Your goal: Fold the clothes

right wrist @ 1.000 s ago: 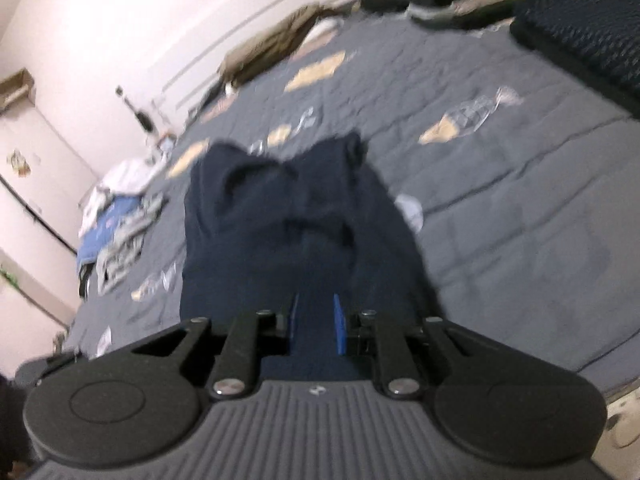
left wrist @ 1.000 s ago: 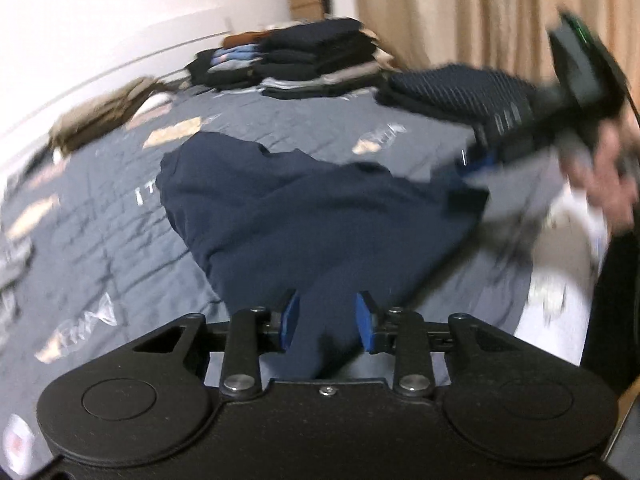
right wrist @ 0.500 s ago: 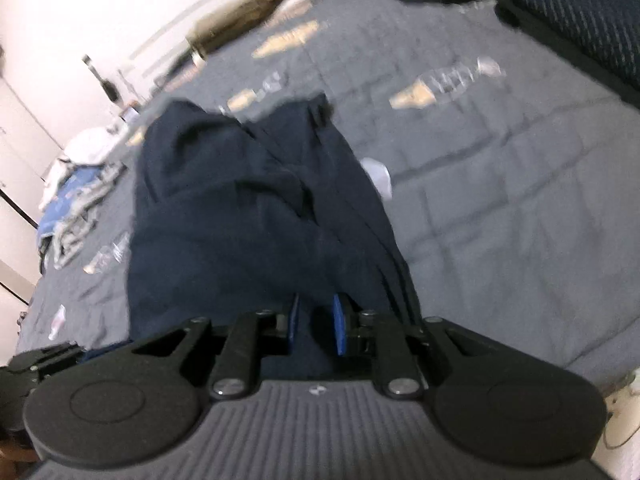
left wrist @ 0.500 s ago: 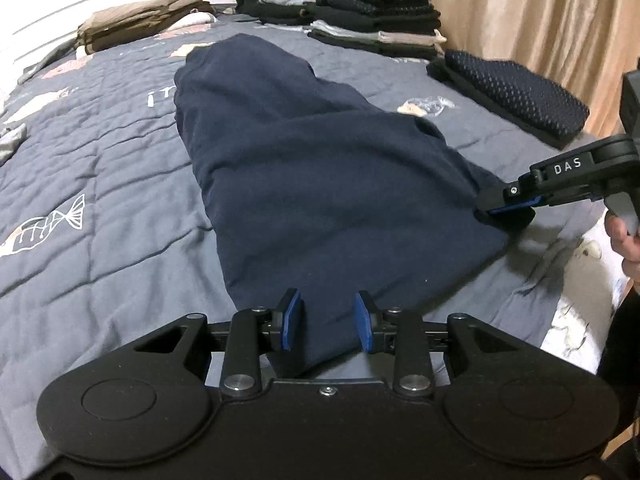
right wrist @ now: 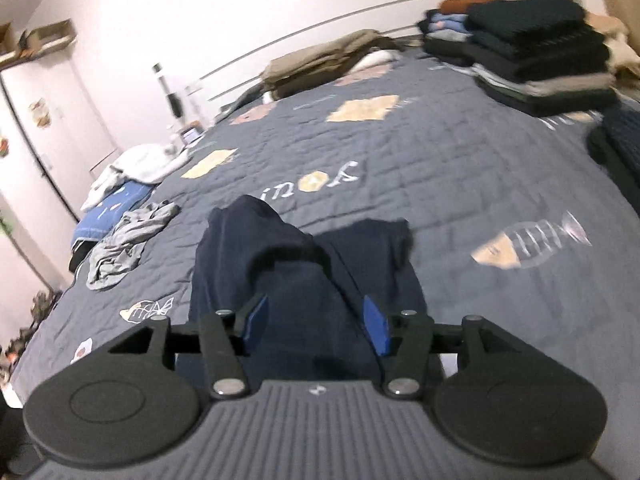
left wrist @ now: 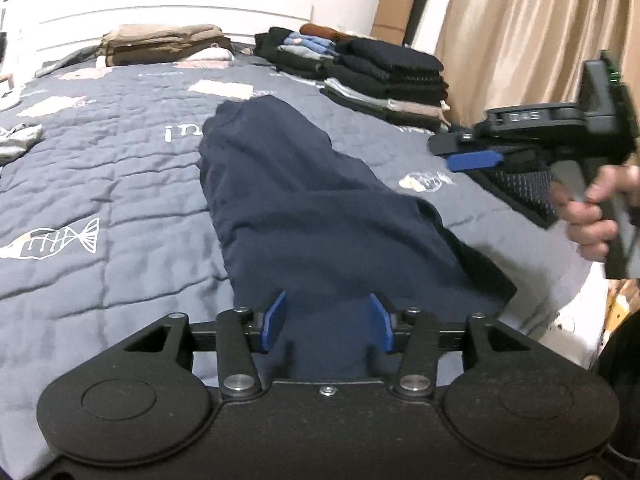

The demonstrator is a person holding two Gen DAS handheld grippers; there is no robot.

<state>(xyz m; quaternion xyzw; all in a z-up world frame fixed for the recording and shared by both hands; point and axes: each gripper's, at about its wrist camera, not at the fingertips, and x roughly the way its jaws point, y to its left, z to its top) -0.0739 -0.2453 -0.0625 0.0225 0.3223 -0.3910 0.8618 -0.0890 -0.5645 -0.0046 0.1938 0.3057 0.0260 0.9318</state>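
Both grippers now released: left gripper (left wrist: 327, 322) fingers spread over garment (left wrist: 316, 204); right gripper (right wrist: 316, 326) lifted clear, fingers apart, above bed (right wrist: 460, 168).

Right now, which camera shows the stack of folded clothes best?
The left wrist view: the stack of folded clothes sits sharp and whole. The right wrist view catches it blurred, at the frame's far right.

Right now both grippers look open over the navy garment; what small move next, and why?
Probably bring the right gripper back down to the navy garment and regrip its near right corner. Both grippers are open, the left gripper low over the near edge, and the cloth lies long and still rumpled on the quilt.
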